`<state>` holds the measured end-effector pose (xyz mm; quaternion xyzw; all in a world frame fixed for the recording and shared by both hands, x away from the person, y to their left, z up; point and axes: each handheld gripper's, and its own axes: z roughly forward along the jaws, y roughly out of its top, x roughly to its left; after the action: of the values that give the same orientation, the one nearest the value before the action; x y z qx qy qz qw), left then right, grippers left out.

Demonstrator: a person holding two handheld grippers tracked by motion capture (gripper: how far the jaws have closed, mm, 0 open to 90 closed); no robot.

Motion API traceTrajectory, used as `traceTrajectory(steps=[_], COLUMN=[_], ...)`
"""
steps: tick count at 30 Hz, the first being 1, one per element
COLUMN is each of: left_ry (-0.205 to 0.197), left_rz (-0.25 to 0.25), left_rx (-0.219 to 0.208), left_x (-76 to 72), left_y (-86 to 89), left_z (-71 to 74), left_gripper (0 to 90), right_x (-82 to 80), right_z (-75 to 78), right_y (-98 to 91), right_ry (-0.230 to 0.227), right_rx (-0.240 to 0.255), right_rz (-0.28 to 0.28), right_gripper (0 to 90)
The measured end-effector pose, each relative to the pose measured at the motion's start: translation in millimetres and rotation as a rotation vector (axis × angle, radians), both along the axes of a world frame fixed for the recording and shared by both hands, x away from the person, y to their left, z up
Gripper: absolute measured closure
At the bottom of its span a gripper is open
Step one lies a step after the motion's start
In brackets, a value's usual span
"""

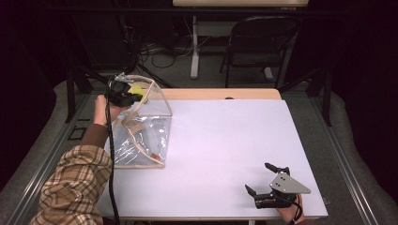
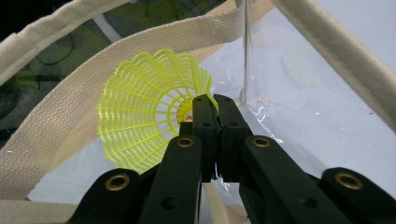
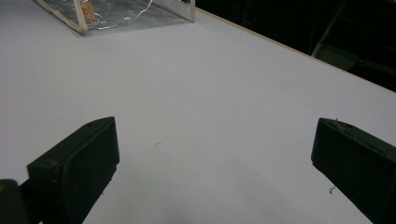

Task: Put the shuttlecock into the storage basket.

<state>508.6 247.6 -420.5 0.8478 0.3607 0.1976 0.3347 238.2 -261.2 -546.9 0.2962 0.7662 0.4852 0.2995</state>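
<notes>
High view: the left claw (image 1: 126, 93) is held at the mouth of a clear bag (image 1: 141, 136) that stands on the white bench (image 1: 225, 150) at its left side. A yellow shuttlecock (image 1: 136, 89) shows at the claw tips, just over the bag's rim. The right claw (image 1: 267, 180) rests low on the bench near the front right corner, well apart from the bag, with its jaws spread and nothing between them.

Left gripper view: the left claw (image 2: 211, 105) has its jaws pressed together on the shuttlecock (image 2: 144, 112), pinching it at the cork end, with the yellow skirt fanning out to the left. The bag's cloth strap (image 2: 60, 121) runs behind the skirt, and clear plastic wall lies below and to the right.

Right gripper view: the right claw (image 3: 215, 154) is wide apart over bare bench (image 3: 210, 93), holding nothing; a corner of the bag (image 3: 116, 11) sits far off at the top.

The step in hand looks like dropping the shuttlecock into the bag. Next, the left claw should lower past the strap, clear of the rim, then part its jaws.
</notes>
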Motion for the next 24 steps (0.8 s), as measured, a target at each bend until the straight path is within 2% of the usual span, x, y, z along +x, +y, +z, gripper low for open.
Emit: traceTrajectory(steps=[16,20,21,24], left_ry=[0.021,0.013,0.004,-0.014], left_rz=[-0.006,0.001,0.015,0.036], left_rx=[-0.008,-0.023,-0.028,-0.044], left_x=[3.4,3.3,2.5,0.8], left_y=[-1.9,-0.6,-0.3,1.9], left_z=[-4.0,-2.9,-1.0,2.3], left_gripper=[85.5,75.2,67.7,55.9], right_x=[0.8,0.6,0.3,0.1], right_z=[-0.5,-0.5,-0.4,-0.2], right_y=[0.7,0.9,0.9,0.7], right_ry=[0.003,0.003,0.003,0.000], right_rx=[-0.004,-0.003,0.000,-0.001], right_rz=[0.004,0.005,0.003,0.003], right_gripper=[0.5,0.5,0.6,0.6])
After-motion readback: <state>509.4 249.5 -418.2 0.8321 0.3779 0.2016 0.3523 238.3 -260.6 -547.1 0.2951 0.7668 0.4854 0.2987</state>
